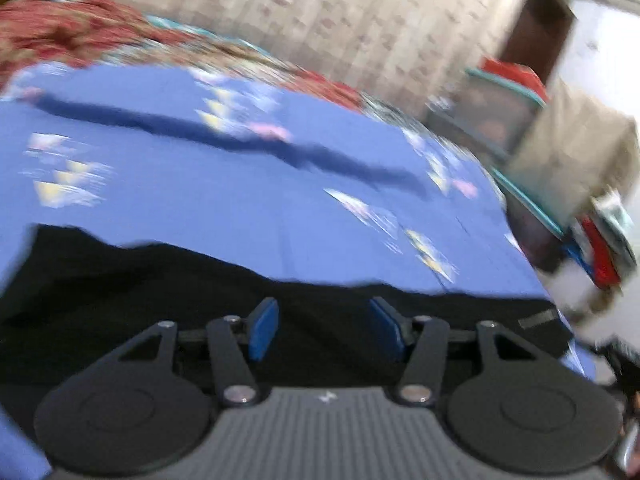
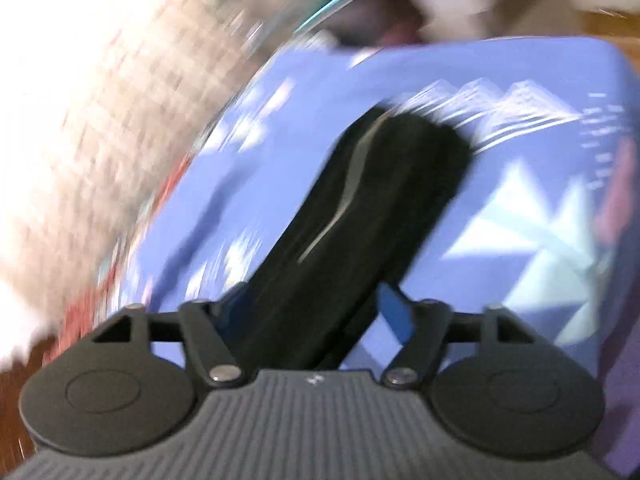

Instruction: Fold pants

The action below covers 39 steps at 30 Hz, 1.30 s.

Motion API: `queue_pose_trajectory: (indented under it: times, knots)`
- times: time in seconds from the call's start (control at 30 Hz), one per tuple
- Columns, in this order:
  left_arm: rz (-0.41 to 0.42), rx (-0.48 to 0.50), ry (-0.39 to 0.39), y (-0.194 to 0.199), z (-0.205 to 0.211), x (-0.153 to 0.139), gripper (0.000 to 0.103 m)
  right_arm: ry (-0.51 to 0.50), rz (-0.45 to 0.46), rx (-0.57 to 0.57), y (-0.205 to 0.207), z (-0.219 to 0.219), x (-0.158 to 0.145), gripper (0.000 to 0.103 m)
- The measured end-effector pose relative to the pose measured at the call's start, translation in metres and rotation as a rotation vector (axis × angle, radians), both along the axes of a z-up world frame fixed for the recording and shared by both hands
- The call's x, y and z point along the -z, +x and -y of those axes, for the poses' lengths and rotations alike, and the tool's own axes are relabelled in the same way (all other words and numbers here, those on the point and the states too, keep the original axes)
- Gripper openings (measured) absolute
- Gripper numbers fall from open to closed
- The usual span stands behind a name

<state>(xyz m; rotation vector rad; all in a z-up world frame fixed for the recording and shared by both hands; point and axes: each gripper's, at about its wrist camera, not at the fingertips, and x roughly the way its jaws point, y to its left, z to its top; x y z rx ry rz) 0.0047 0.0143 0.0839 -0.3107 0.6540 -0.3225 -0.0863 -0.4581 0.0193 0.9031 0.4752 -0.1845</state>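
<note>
The black pants [image 1: 168,292] lie on a blue patterned bedsheet [image 1: 200,200]. In the left wrist view my left gripper [image 1: 324,330] hovers just over the pants' near part, blue pads [image 1: 264,328] wide apart and nothing between them. In the right wrist view a long black pant leg [image 2: 360,208] with a thin grey stripe runs away across the sheet [image 2: 520,208]. My right gripper [image 2: 316,312] sits over its near end with the jaws apart; the left pad is hidden behind the cloth. Both views are blurred by motion.
A red floral blanket [image 1: 60,36] lies bunched at the far left of the bed. A teal-edged rack with red and beige items [image 1: 520,120] stands past the right bed edge. A patterned curtain [image 1: 320,12] hangs behind.
</note>
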Motion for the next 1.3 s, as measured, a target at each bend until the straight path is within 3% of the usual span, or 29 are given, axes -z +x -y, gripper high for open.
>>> queue_pose_trajectory:
  times: [0.2, 0.3, 0.4, 0.47, 0.5, 0.57, 0.63, 0.77, 0.87, 0.97, 1.07, 1.17, 1.23, 1.3]
  knots:
    - [-0.228, 0.065, 0.121, 0.021, 0.052, 0.069, 0.044, 0.124, 0.006, 0.139, 0.014, 0.049, 0.03, 0.078]
    - [-0.186, 0.077, 0.202, 0.016, 0.059, 0.076, 0.041, 0.146, 0.01, 0.141, 0.035, 0.065, 0.038, 0.076]
    - [-0.208, 0.069, 0.199, 0.014, 0.056, 0.07, 0.041, 0.129, 0.016, 0.161, 0.044, 0.076, 0.037, 0.076]
    - [-0.23, 0.034, 0.166, 0.019, 0.049, 0.064, 0.041, 0.093, -0.019, 0.134, 0.056, 0.079, 0.032, 0.041]
    - [-0.234, 0.017, 0.15, 0.018, 0.045, 0.061, 0.041, 0.098, -0.039, 0.101, 0.063, 0.081, 0.033, 0.015]
    - [-0.227, -0.013, 0.109, 0.015, 0.036, 0.054, 0.041, 0.12, -0.011, 0.071, 0.067, 0.077, 0.024, 0.014]
    - [-0.209, -0.04, 0.058, 0.009, 0.025, 0.043, 0.042, 0.042, 0.056, -0.01, 0.064, 0.056, -0.002, 0.013]
    - [-0.171, -0.093, -0.01, -0.003, 0.003, 0.028, 0.042, -0.212, 0.123, -0.251, 0.061, -0.016, -0.053, 0.013]
    - [-0.141, -0.137, -0.06, -0.014, -0.016, 0.021, 0.042, -0.361, 0.153, -0.441, 0.053, -0.078, -0.068, 0.013]
    - [-0.121, -0.188, -0.103, -0.026, -0.037, 0.019, 0.043, -0.492, 0.115, -0.604, 0.05, -0.137, -0.059, 0.013]
    - [-0.13, -0.226, -0.124, -0.037, -0.058, 0.024, 0.044, -0.566, 0.006, -0.734, 0.051, -0.189, -0.03, 0.014]
    - [-0.143, -0.259, -0.145, -0.049, -0.077, 0.032, 0.043, -0.74, -0.089, -0.793, 0.049, -0.227, -0.002, 0.028]
    - [-0.143, -0.281, -0.173, -0.057, -0.09, 0.034, 0.043, -0.818, -0.068, -0.806, 0.054, -0.239, -0.007, 0.057]
    - [-0.122, -0.295, -0.189, -0.066, -0.102, 0.033, 0.044, -0.831, -0.06, -0.857, 0.049, -0.244, -0.018, 0.068]
